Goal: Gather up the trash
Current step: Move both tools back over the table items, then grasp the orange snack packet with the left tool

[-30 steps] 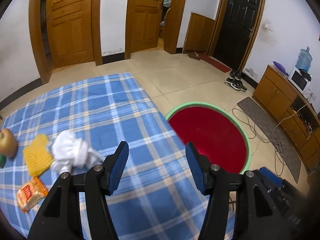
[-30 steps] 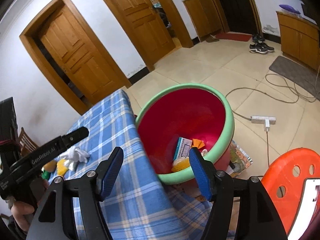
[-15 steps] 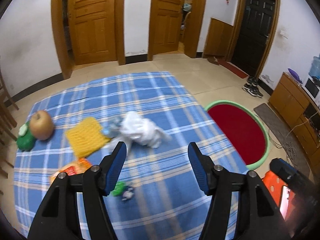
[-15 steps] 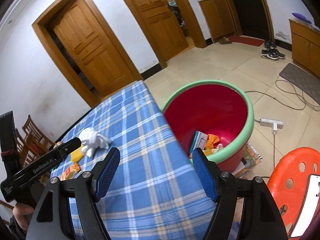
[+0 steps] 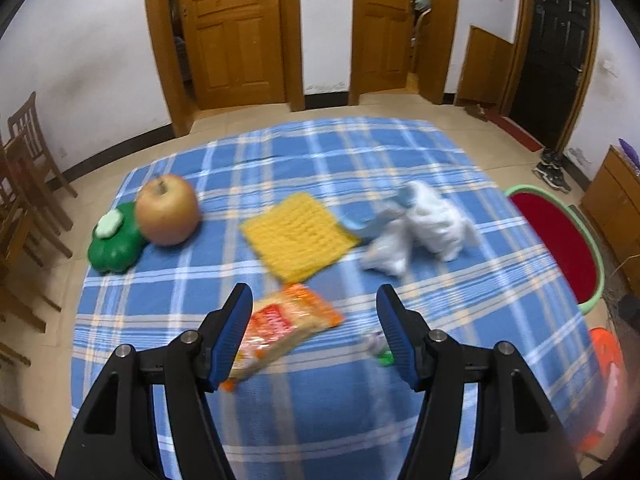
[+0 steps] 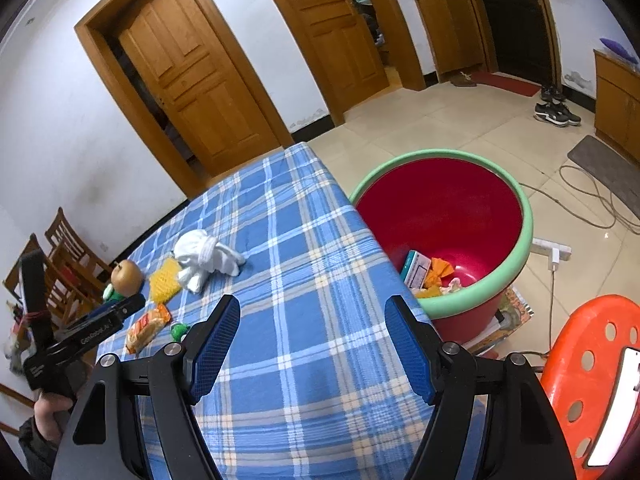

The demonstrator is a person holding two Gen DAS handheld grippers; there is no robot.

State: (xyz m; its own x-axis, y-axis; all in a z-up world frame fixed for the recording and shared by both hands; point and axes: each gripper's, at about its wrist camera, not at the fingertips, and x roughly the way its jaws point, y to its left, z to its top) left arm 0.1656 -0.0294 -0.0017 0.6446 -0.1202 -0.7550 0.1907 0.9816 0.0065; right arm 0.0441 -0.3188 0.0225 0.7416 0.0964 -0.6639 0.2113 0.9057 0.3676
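Left tongs [image 5: 316, 330] are hanging over the near part of the counter [image 5: 320, 408], jaws standing apart, gripping nothing. The snack packet [image 5: 286, 330] is lying on the blue plaid cloth in the lower centre of the left view, partly in the gap between the jaws, its near end passing behind the left finger; contact cannot be told. A small green scrap [image 5: 380, 350] is sitting just beside the right finger. Further up, a yellow mat [image 5: 298, 236] is lying mid-frame, with a white wad [image 5: 424, 226] right of it and an apple [image 5: 168, 209] plus a green toy [image 5: 114, 242] at the left. The frame is blurred.

Right tongs [image 6: 312, 350] are also standing open and empty, over bare cloth at the lower centre of the right view. The red bin [image 6: 476, 300] with a green rim is sitting on the floor at the right, just beside the counter edge, holding a carton and orange scraps at its bottom. An orange stool [image 6: 588, 344] is showing at the lower right. A hand [image 6: 50, 406] is gripping the left tool's handle at the lower left.
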